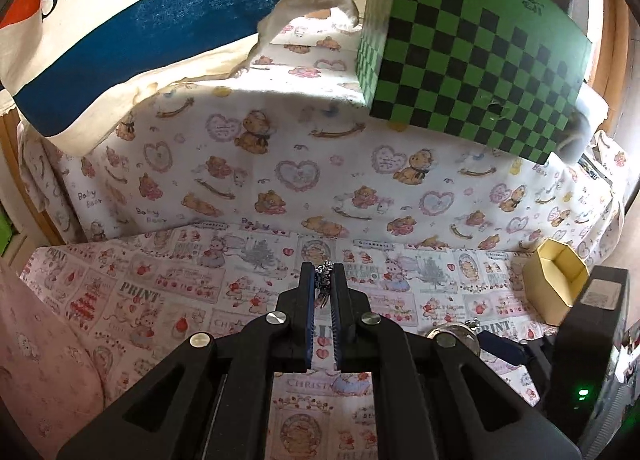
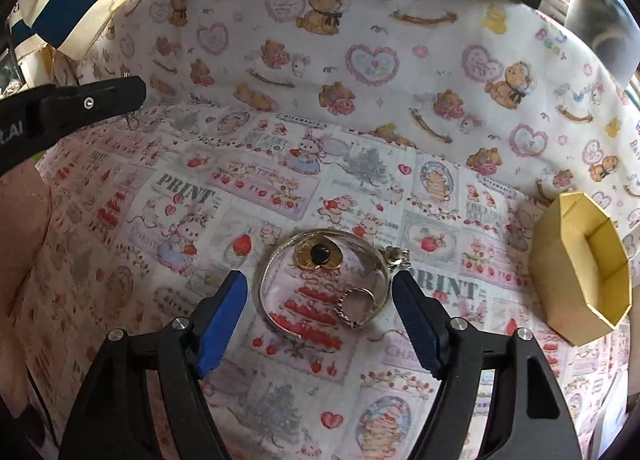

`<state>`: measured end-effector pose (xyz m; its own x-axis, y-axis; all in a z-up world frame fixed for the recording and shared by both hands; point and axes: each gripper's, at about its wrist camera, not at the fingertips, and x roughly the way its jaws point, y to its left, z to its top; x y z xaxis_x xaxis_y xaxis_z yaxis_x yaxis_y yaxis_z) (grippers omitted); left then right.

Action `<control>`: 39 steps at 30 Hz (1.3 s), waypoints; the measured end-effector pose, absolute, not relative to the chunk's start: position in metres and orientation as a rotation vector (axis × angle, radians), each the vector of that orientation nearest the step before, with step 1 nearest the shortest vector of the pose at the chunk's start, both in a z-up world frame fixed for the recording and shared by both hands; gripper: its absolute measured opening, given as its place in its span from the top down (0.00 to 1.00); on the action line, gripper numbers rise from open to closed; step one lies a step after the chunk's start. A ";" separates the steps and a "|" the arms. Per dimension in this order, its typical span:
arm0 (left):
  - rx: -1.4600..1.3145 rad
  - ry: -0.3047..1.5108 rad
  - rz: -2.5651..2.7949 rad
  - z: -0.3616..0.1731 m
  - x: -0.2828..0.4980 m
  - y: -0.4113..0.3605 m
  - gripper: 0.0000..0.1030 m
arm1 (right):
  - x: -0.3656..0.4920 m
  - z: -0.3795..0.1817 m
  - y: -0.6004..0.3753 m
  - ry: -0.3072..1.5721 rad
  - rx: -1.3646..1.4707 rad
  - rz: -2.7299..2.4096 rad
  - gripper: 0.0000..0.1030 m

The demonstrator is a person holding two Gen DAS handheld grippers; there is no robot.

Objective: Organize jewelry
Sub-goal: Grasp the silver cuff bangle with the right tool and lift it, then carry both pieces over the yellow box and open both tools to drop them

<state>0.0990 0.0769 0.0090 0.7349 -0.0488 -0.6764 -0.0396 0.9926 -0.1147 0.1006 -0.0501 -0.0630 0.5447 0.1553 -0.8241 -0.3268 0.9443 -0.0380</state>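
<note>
Two tongs | left tongs [image 1: 323,280] pinch sparkly trinket [image 1: 322,278] | right tongs [image 2: 320,296] released, flanking bangle [image 2: 320,280] | yellow box [image 2: 584,264] beside

A cloth-covered surface [image 2: 132,227] printed with strawberries and bunnies fills the lower frame. At its centre lie a silver bangle [image 2: 267,276], a gold disc [image 2: 318,254] and a small ring [image 2: 357,306], apparently chained. A yellow box [image 2: 560,260] stands at right.

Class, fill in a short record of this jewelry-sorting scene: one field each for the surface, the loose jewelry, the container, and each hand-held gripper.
surface: printed cloth
loose jewelry: bangle, gold brooch, small ring lying on the cloth
container: yellow box, open, looks empty
left hand-held gripper: shut on sparkly trinket
right hand-held gripper: open, straddling the bangle
</note>
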 end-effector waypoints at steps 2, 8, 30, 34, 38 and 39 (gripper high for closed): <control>-0.116 0.743 -0.004 0.010 0.099 0.074 0.94 | 0.101 -0.064 -0.050 0.945 -0.177 0.289 0.29; -0.103 0.739 -0.004 0.010 0.098 0.072 0.94 | 0.105 -0.062 -0.066 0.939 -0.145 0.280 0.31; -0.105 0.648 -0.050 0.032 0.080 0.057 0.94 | 0.064 0.034 -0.178 0.696 0.047 0.297 0.32; -0.121 0.623 -0.028 0.036 0.073 0.053 0.94 | 0.064 0.038 -0.203 0.675 0.107 0.283 0.32; -0.085 0.591 -0.043 0.041 0.065 0.042 0.94 | 0.069 0.037 -0.232 0.662 0.166 0.252 0.32; -0.077 0.589 -0.046 0.041 0.064 0.040 0.94 | 0.070 0.036 -0.235 0.663 0.175 0.247 0.32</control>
<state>0.0641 0.0397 0.0413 0.8304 -0.0651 -0.5534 0.0207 0.9961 -0.0860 0.0702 -0.2354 0.0362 0.7607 0.2811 -0.5851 -0.1699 0.9562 0.2385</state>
